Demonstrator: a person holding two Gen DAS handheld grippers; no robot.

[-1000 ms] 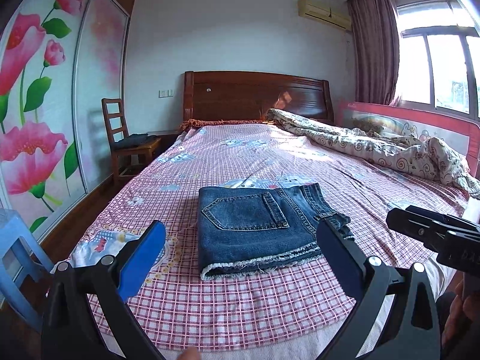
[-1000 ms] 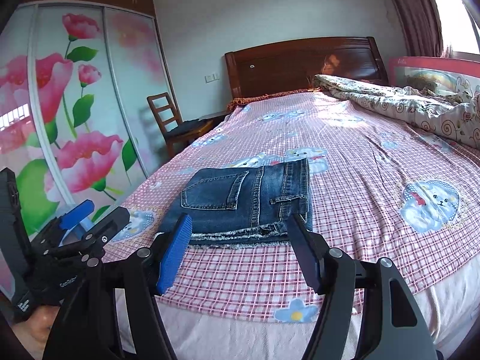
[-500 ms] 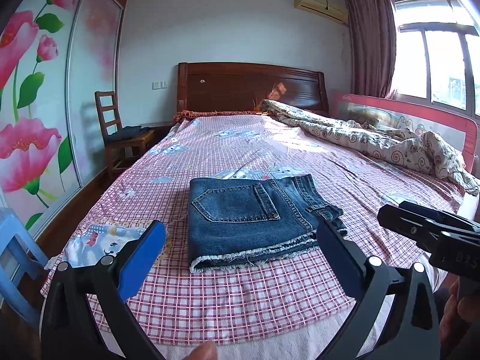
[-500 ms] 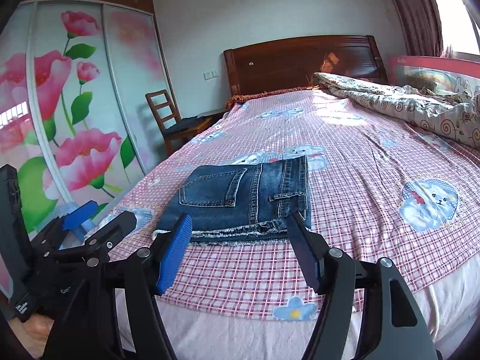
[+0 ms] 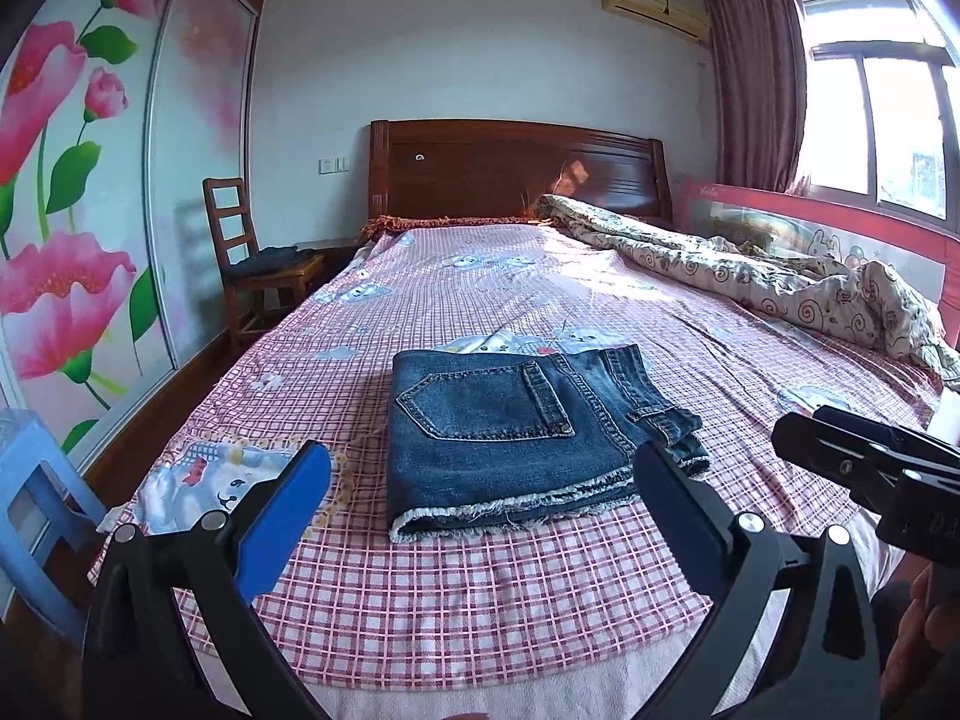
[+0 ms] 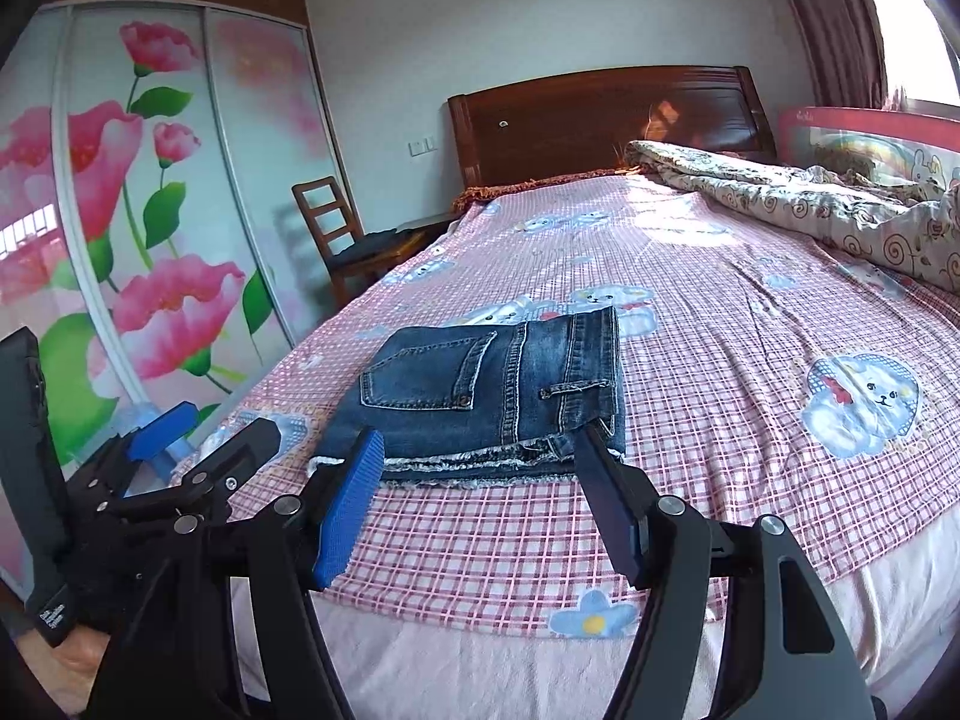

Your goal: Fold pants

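Folded pants (image 5: 510, 426) are lying finished on bed (image 5: 480, 570); both grippers, left gripper (image 5: 480, 486) and right gripper (image 6: 480, 468), are being held open, empty; only withdrawal is being called for.

Folded denim pants (image 5: 516, 432) lie flat on the pink checked bedsheet (image 5: 480, 588), back pocket up, frayed hems nearest. The left gripper (image 5: 480, 498) hangs before them, jaws wide apart and empty.

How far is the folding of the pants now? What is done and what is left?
Done: the jeans lie folded in a compact stack with frayed hems at the near edge, on the checked sheet. In hand: nothing; the left tool and the right tool are both open, short of the stack. Left: apparently nothing.
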